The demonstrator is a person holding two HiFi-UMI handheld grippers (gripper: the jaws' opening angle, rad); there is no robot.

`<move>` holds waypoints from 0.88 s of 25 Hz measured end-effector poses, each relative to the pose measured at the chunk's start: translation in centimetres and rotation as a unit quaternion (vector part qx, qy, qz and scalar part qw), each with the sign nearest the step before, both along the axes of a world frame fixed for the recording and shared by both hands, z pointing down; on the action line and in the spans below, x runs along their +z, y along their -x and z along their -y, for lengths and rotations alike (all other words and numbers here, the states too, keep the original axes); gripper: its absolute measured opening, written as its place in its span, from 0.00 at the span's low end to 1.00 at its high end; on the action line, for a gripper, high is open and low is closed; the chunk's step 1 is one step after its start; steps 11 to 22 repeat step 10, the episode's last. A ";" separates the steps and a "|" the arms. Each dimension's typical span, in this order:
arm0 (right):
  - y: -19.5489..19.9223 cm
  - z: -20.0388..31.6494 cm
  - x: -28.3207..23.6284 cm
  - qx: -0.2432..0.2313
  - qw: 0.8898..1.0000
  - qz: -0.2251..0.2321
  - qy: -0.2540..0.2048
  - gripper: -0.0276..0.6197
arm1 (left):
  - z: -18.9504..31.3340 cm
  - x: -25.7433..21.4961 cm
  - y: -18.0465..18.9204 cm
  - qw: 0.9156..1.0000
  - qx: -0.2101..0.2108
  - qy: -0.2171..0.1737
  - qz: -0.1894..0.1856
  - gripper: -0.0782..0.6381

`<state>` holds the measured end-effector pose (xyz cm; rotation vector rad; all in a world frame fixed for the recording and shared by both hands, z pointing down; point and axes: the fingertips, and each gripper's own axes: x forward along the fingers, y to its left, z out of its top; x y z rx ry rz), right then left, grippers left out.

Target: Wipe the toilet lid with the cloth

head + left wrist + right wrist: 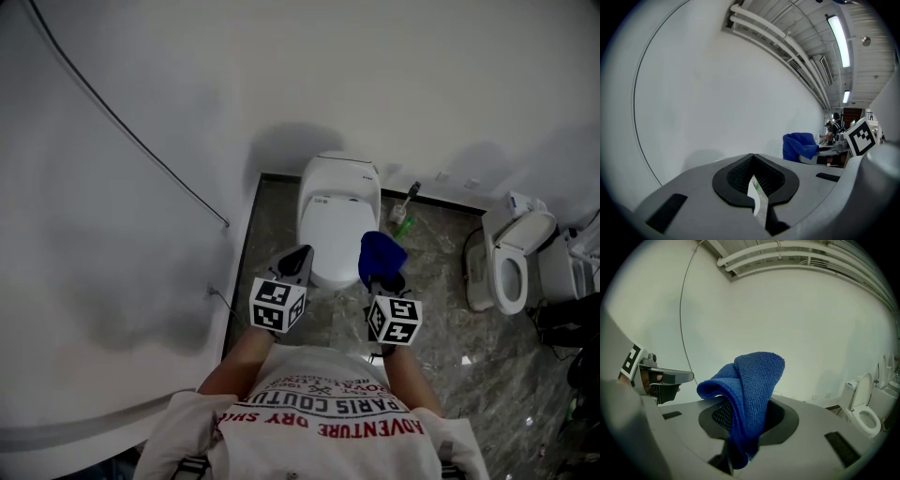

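Gripping the blue cloth (751,390), your right gripper (384,279) is clamped on it over the near right edge of the closed toilet lid (337,202). Your left gripper (754,176) has its jaws together, empty, at the lid's near left. Bottles (403,214) stand on the floor at the far right. A second toilet (511,272), lid raised, stands well apart to the right.

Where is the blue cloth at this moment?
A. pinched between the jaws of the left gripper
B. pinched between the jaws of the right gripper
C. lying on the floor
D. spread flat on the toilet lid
B: in the right gripper view, the blue cloth stands up from between the jaws of the right gripper, which are shut on it.
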<state>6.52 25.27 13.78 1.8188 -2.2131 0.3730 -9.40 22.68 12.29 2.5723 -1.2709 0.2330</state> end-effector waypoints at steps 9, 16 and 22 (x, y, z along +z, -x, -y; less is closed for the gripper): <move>0.6 1.1 0.0 0.006 1.000 -0.009 -0.009 0.19 | 1.3 -0.3 1.3 1.000 -0.004 -0.013 -0.010 0.12; 0.7 1.4 0.1 0.006 1.000 -0.011 -0.011 0.19 | 1.6 -0.2 1.4 1.000 -0.002 -0.015 -0.010 0.12; 0.7 1.4 0.1 0.006 1.000 -0.011 -0.011 0.19 | 1.6 -0.2 1.4 1.000 -0.002 -0.015 -0.010 0.12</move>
